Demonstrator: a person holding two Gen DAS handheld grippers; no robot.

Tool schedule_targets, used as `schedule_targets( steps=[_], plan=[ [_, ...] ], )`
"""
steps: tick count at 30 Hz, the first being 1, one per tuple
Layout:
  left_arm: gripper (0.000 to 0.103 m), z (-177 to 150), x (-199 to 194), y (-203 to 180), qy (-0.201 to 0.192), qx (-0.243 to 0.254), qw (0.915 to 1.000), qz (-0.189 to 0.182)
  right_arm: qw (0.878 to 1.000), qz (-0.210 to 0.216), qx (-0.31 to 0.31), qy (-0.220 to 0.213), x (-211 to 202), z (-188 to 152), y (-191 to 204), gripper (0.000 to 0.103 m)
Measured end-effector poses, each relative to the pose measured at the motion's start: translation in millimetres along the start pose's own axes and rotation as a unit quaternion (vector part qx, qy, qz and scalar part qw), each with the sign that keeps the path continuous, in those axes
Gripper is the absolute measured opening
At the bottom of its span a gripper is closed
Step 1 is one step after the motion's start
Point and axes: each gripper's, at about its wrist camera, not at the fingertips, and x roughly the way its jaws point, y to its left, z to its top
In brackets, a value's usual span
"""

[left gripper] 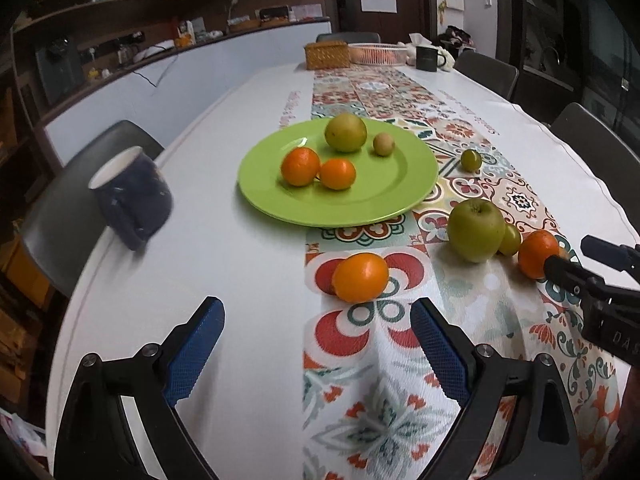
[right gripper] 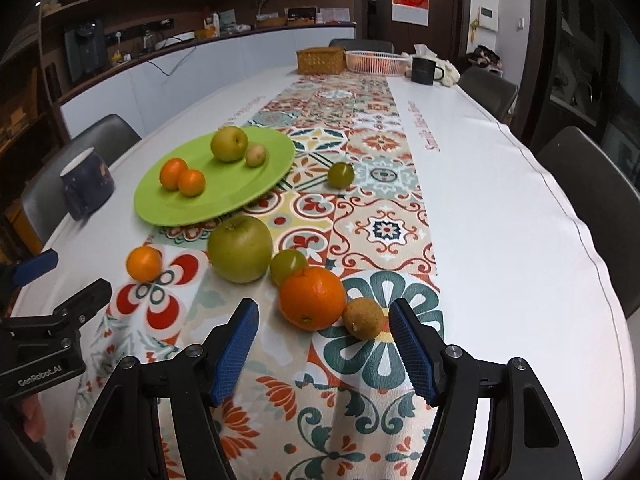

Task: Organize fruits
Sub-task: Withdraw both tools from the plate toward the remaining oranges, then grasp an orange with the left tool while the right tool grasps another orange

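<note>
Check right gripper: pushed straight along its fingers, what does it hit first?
Probably the large orange, ahead between the open right gripper fingers. The small brown fruit touching it sits nearer the right finger and could be met about together; depth is unclear.

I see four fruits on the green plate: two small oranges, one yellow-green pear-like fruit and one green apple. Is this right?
Not quite. The fourth fruit on the green plate is not a green apple but a small brownish fruit, beside the yellow-green fruit. The two small oranges are there as you say. The green apple lies off the plate, on the patterned runner. The right wrist view shows it.
</note>
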Motion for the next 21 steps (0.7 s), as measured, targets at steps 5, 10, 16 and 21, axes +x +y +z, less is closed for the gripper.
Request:
schedule_targets(
  steps=[5,10,16,21],
  plan=[
    [0.087,7.7,15.5,-5.9,0.005,0.005,0.9999,-0.011,1.000,0.010,0.002,0.016,12.9,-1.3,-1.2,0.060],
    [0.076,13.1,29.4,-12.4,0.011,0.016,0.9997,-0.014,1.000,0.003,-0.010,0.011,17.1,2.1,-1.0,0.059],
    [0.063,12.4,44.6,-16.4,0.036,0.007,0.9987,-0.036,1.000,0.000,-0.027,0.004,19.5,4.4,1.7,0.059],
    [0.052,12.1,49.7,-16.6,0.040,-0.004,0.9978,-0.052,0.999,0.000,-0.048,-0.003,22.1,6.0,6.9,0.059]
  ],
)
